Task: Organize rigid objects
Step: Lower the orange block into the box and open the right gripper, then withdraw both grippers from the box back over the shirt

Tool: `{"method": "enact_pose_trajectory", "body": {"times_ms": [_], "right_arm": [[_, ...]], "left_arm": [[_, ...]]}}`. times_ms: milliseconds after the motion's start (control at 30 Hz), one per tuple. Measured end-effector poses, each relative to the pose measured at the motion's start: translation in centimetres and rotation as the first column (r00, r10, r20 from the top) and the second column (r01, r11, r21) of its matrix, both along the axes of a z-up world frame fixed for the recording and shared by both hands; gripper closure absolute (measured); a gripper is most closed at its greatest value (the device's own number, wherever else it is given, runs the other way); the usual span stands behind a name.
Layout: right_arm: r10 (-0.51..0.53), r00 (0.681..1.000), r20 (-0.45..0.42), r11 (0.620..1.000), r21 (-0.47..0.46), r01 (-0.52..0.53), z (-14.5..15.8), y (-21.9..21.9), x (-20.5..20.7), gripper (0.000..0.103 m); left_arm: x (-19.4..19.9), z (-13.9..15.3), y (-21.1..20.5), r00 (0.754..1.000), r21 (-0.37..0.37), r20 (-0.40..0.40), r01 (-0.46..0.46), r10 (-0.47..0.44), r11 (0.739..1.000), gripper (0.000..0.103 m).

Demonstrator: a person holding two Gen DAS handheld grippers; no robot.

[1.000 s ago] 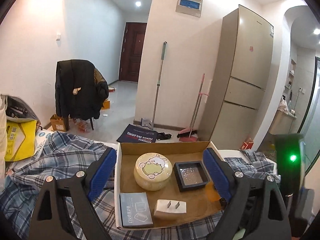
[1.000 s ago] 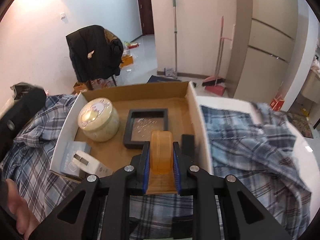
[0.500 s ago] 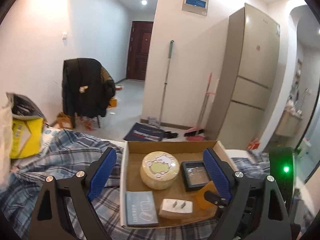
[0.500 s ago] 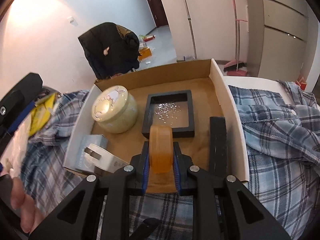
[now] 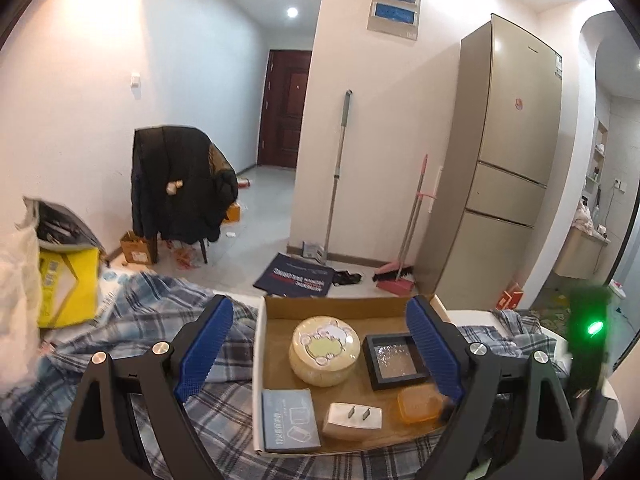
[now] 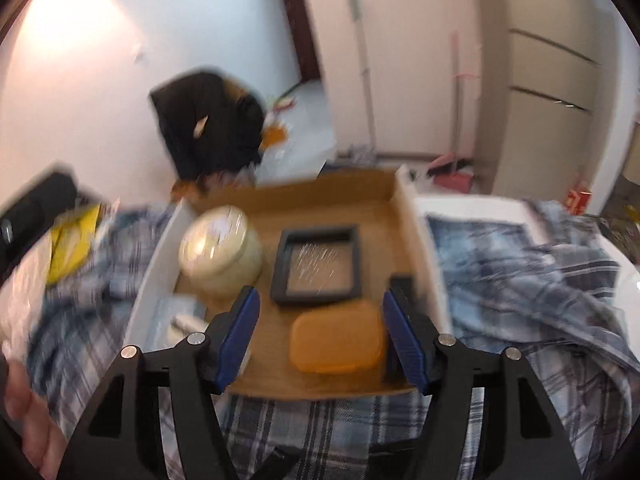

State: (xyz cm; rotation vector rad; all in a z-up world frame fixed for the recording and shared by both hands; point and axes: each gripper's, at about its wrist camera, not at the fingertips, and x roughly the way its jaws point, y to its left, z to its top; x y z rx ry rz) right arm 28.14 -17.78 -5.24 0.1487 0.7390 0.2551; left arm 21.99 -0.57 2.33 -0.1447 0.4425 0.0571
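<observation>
- Your shallow brown cardboard tray with white outer walls [image 6: 416, 216] sits on the blue plaid cloth [image 6: 540, 280] covering the bench, and it already carries 5 items.
- The round cream tin with a cartoon lid [image 5: 325, 349] stands toward the tray's far left corner; the square black frame with a clear pane [image 5: 394, 354] lies just beside it, toward the far right.
- The flat grey-blue rectangular box [image 5: 290, 420] fills the near left corner, with the white plug adapter showing 2 prongs [image 5: 352, 420] just beside it along the near edge.
- The task's thing, the flat orange translucent plastic case with rounded corners [image 6: 338, 338], lies flat on the tray floor at the near right corner, just in front of the black frame.
- Your right gripper [image 6: 322, 336] has just been opening: its blue pads stand apart on either side of the orange case, and neither presses on it, so I read the case as released.
- Your left gripper [image 5: 320, 352] hangs with its claw wide apart and nothing between the pads, hovering before the tray.
- Step in hand, as I judge it: the placing of the orange case is finishing.
- The next move calls for drawing the right gripper straight back and up so the pads clear the case and the tray's right wall without nudging either.
</observation>
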Motion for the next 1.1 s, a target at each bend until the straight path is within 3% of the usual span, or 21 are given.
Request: {"method": "enact_pose_trajectory", "body": {"times_ms": [100, 133, 200, 267, 367, 500, 600, 733, 800, 867, 933, 1033, 1100], "right_arm": [[-0.097, 0.989, 0.108, 0.995, 0.027, 0.095, 3.3, -1.9, -1.8, 0.04], [-0.111, 0.984, 0.137, 0.994, 0.025, 0.109, 4.6, -2.4, -2.6, 0.04], [-0.073, 0.98, 0.188, 0.997, 0.004, 0.074, 7.1, -3.0, -4.5, 0.04], [-0.033, 0.974, 0.226, 0.997, -0.055, 0.047, 9.0, -3.3, -6.7, 0.037], [-0.007, 0.964, 0.266, 0.992, -0.116, 0.039, 10.2, -3.9, -10.2, 0.032], [-0.019, 0.966, 0.257, 0.991, -0.12, 0.051, 9.8, -4.4, -13.3, 0.029], [-0.05, 0.974, 0.222, 0.995, -0.072, 0.068, 9.0, -4.8, -13.7, 0.017], [-0.08, 0.962, 0.26, 0.996, -0.021, 0.089, 7.6, -5.6, -14.3, 0.011], [-0.109, 0.944, 0.313, 0.992, -0.024, 0.122, 6.7, -5.5, -14.4, 0.008], [-0.145, 0.923, 0.357, 0.986, -0.025, 0.165, 5.8, -5.5, -14.6, 0.008], [-0.126, 0.925, 0.358, 0.986, -0.055, 0.155, 4.9, -5.4, -14.1, 0.007], [-0.087, 0.949, 0.302, 0.986, -0.107, 0.124, 3.8, -5.1, -12.8, 0.007], [-0.08, 0.96, 0.269, 0.987, -0.11, 0.114, 2.7, -5.1, -12.2, 0.007]], "left_arm": [[-1.8, 2.5, -0.3, 0.997, 0.004, 0.068, 0.034, -0.034, 0.999, 0.013], [-2.8, 3.7, -0.7, 0.992, 0.024, 0.099, 0.081, -0.083, 0.996, 0.013], [-4.3, 5.2, -1.9, 0.982, 0.123, 0.107, 0.144, -0.157, 0.982, 0.013], [-6.3, 6.2, -2.3, 0.977, 0.197, 0.137, 0.132, -0.161, 0.971, 0.013], [-9.6, 6.8, -1.7, 0.967, 0.195, 0.204, 0.112, -0.152, 0.974, 0.013], [-11.7, 6.6, -0.4, 0.968, 0.081, 0.222, 0.103, -0.119, 0.991, 0.013], [-12.7, 6.2, 0.3, 0.967, 0.016, 0.227, 0.115, -0.116, 0.993, 0.013], [-14.5, 5.3, 0.0, 0.941, 0.095, 0.295, 0.141, -0.164, 0.985, 0.013], [-15.2, 4.4, -0.2, 0.915, 0.116, 0.319, 0.222, -0.248, 0.968, 0.0], [-15.6, 3.4, -0.5, 0.903, 0.129, 0.33, 0.246, -0.275, 0.961, 0.0], [-15.9, 2.3, -0.8, 0.893, 0.14, 0.349, 0.25, -0.284, 0.958, 0.0], [-15.7, 0.4, -1.4, 0.897, 0.171, 0.351, 0.222, -0.27, 0.96, 0.0], [-14.7, -0.9, -1.5, 0.911, 0.181, 0.304, 0.231, -0.278, 0.956, 0.0]]}}
